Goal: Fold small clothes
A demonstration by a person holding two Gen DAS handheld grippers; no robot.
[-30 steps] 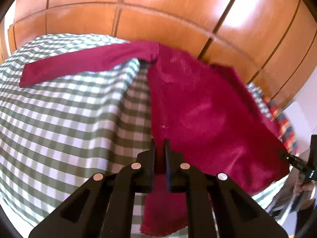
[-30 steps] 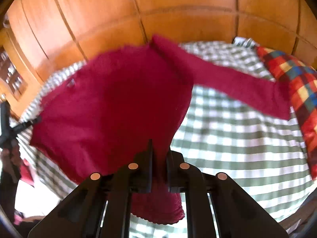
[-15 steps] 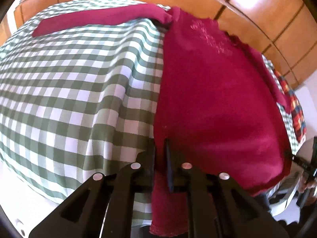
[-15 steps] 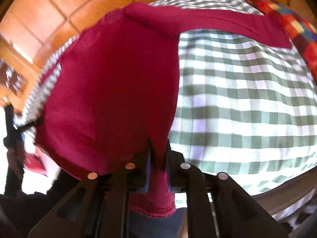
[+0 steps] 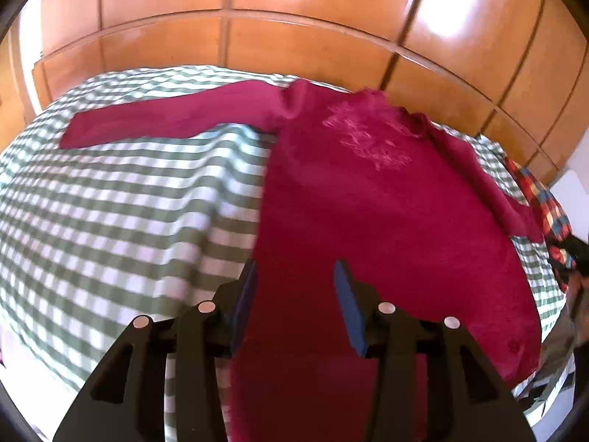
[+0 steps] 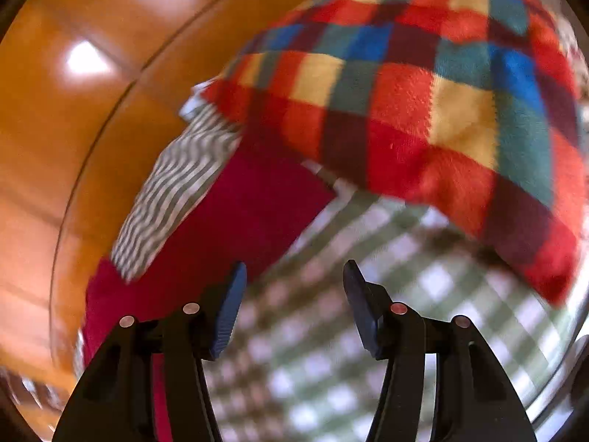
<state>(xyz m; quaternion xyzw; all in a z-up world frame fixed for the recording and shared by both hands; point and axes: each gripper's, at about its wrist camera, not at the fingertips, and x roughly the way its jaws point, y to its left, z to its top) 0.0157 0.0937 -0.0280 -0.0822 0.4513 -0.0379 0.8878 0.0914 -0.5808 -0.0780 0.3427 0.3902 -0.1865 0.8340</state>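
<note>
A dark red long-sleeved sweater lies spread flat on the green-and-white checked bedspread, one sleeve stretched to the left. My left gripper hovers over its lower hem; its jaws are opening, the hem lies below between them, and the pads do not press on it. In the right wrist view my right gripper is over the checked cloth, jaws opening with nothing between them. The sweater's other sleeve lies just left of its left finger, with its end near the multicoloured blanket.
A multicoloured checked blanket lies on the bed right of the sweater, also seen at the right edge as the blanket. Glossy wooden wardrobe doors stand behind the bed. The bed's near edge drops off below the left gripper.
Both grippers let go of the sweater's hem and opened. The sweater now lies flat. The right gripper swung away to the right, toward the sleeve end and the coloured blanket.
</note>
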